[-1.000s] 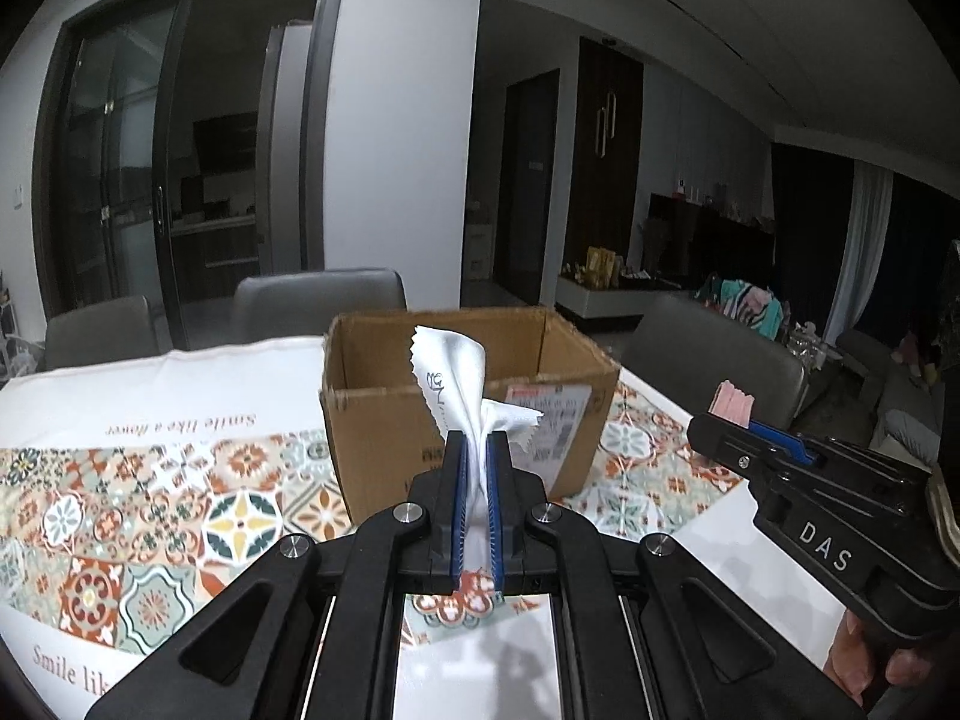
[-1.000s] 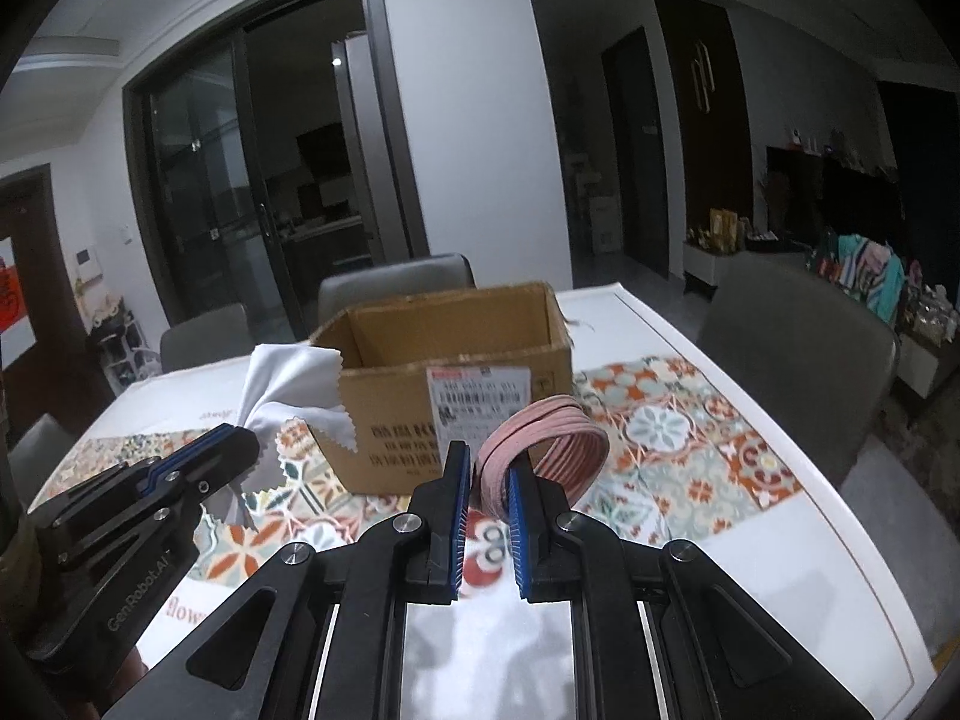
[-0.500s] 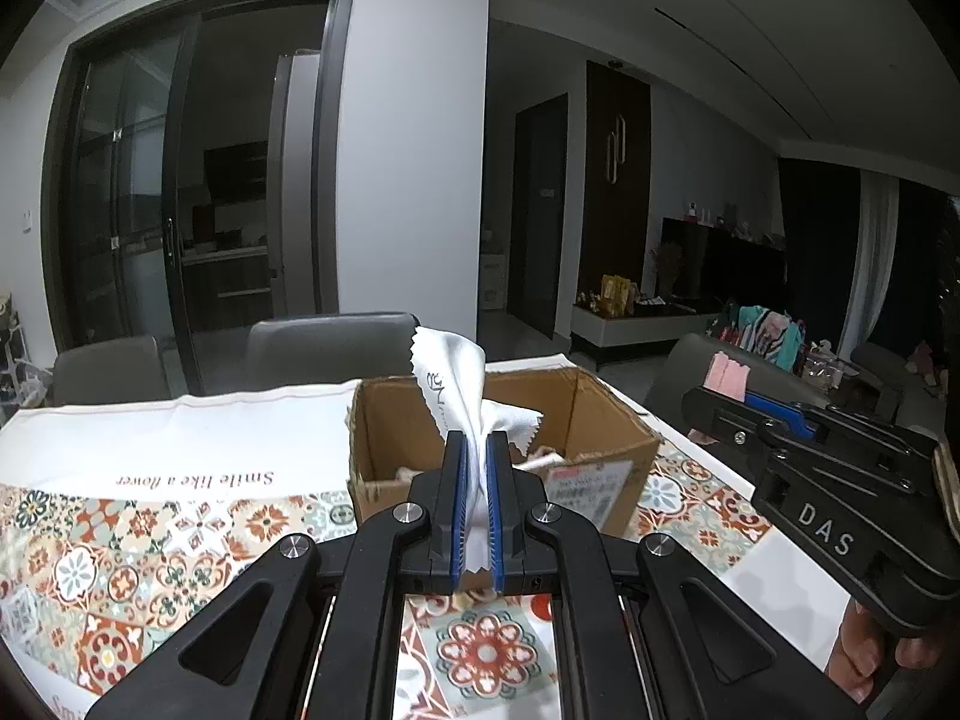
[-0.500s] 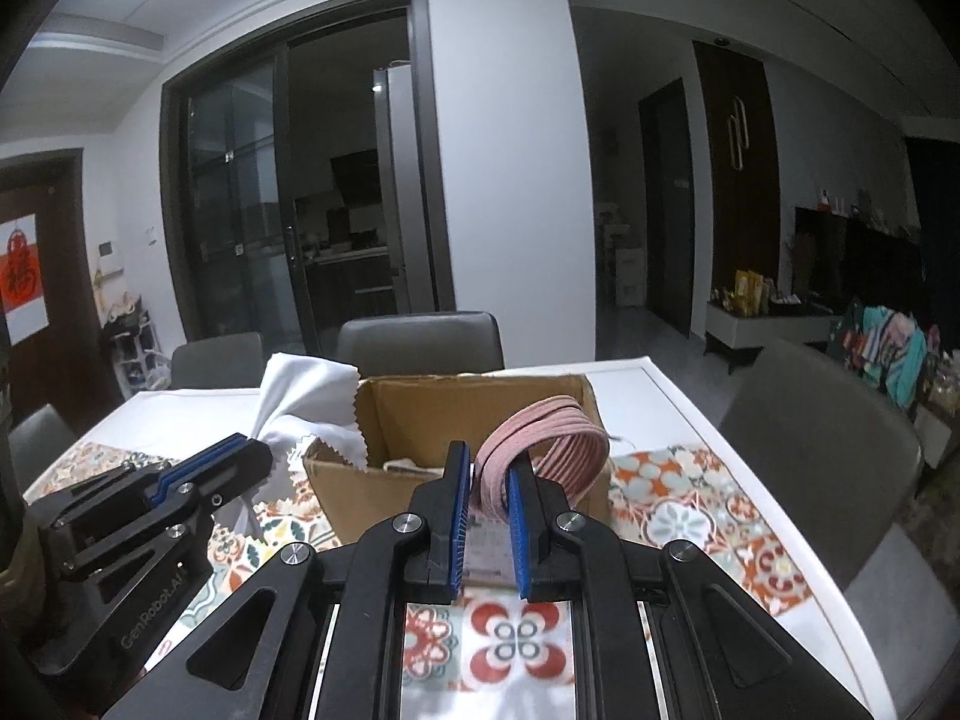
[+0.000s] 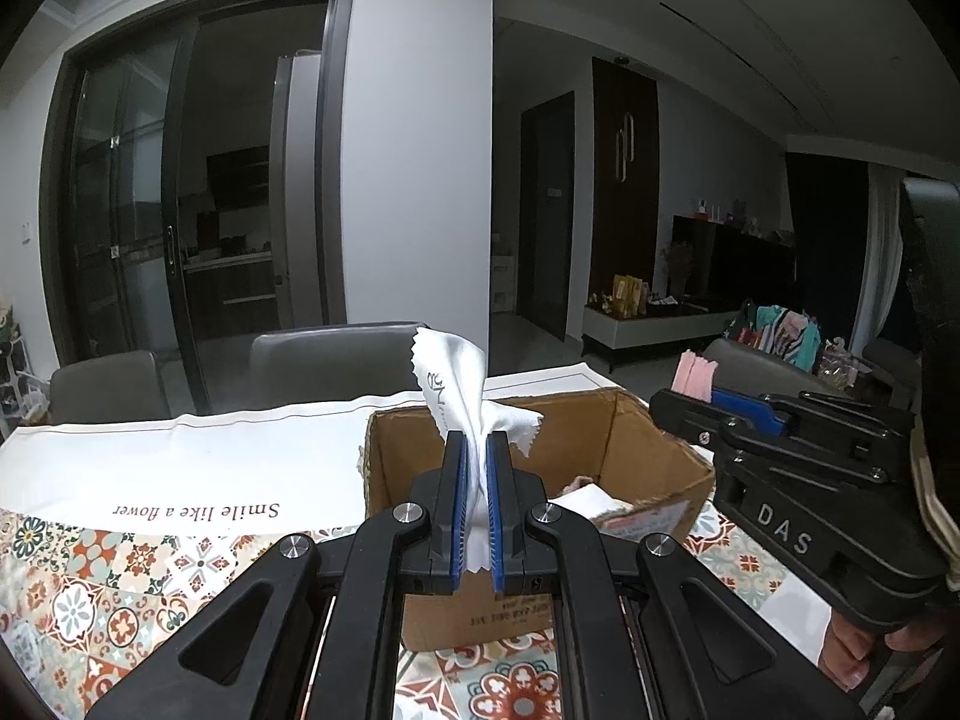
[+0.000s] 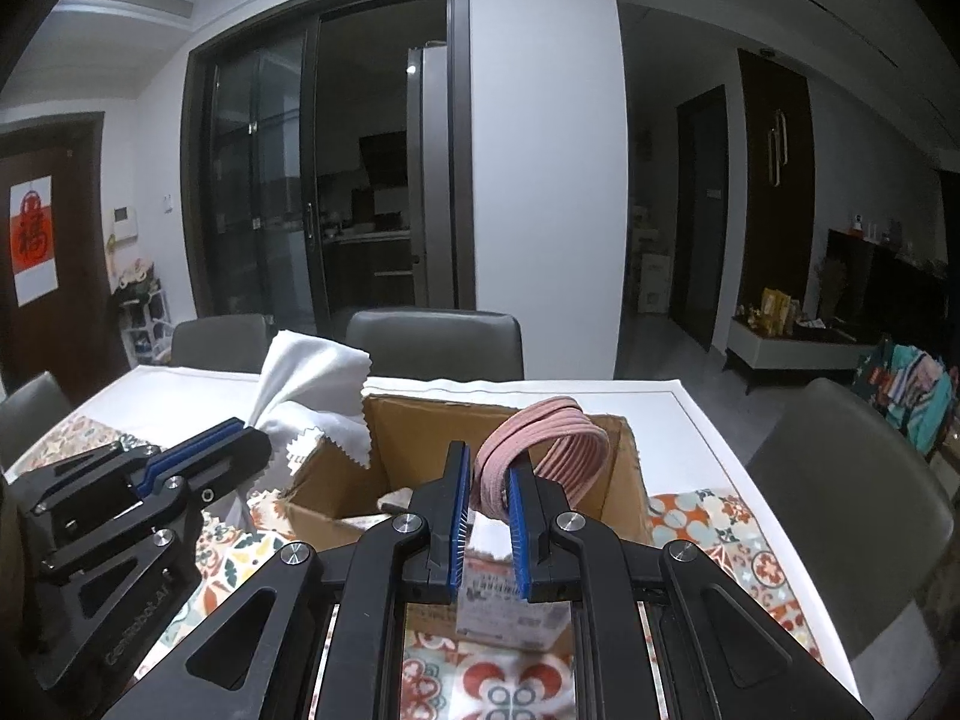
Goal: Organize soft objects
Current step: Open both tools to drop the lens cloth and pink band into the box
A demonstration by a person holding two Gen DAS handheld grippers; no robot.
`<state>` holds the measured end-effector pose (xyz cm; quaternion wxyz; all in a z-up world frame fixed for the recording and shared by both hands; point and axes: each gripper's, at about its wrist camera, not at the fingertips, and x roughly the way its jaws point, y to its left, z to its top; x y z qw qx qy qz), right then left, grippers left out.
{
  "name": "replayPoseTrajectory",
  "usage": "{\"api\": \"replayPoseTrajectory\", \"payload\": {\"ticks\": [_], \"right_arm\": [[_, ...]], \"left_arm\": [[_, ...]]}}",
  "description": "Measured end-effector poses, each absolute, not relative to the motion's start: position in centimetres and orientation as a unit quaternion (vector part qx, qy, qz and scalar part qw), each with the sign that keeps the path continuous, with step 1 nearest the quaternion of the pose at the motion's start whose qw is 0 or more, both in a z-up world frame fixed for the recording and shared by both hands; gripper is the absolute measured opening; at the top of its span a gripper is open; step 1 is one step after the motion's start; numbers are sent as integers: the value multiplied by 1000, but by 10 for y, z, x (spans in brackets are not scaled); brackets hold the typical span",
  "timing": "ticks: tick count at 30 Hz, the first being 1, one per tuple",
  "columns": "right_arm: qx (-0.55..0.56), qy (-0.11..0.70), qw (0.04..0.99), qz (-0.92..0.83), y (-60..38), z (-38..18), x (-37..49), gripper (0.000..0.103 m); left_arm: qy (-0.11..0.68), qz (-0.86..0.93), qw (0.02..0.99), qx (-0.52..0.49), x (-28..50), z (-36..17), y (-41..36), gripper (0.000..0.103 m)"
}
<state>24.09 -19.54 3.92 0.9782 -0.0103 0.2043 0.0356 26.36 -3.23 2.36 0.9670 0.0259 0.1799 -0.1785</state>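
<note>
- Right now the left tool point(image 5: 475, 450) is clamped on a white cloth point(image 5: 459, 387) that sticks up above its tips.
- Beside it, the right tool point(image 6: 487, 477) pinches a pink band loop point(image 6: 543, 441).
- Just ahead of both, an open cardboard box point(image 5: 636, 438) sits on the patterned tabletop point(image 5: 120, 576).

The desk point(image 5: 150, 468) wears a cloth point(image 5: 90, 588). The far part of the cloth is plain white, with the words "Smile like a flower" printed on it. The near part has bright tiles in red, orange and teal flower shapes. A brown cardboard box point(image 5: 654, 462) sits on the cloth, toward the right side. Its top is open, and a white paper label point(image 6: 510, 594) is stuck on its near wall.
</note>
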Motion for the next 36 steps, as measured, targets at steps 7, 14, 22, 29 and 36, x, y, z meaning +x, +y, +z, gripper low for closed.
{"api": "replayPoseTrajectory", "payload": {"ticks": [7,14,22,29,36], "right_arm": [[-14,230,972,48,-200,25,273,14],[-13,268,962,55,-211,8,300,14],[-14,314,948,55,-221,-6,320,32],[-14,328,943,44,-226,-8,325,43],[-60,340,937,45,-215,-6,332,56]], "left_arm": [[205,-185,961,29,291,12,-42,8],[229,-184,955,44,311,-1,-52,8],[251,-176,950,54,324,-13,-62,18],[253,-170,951,58,322,-17,-66,38],[252,-148,955,56,322,-15,-58,43]]}}
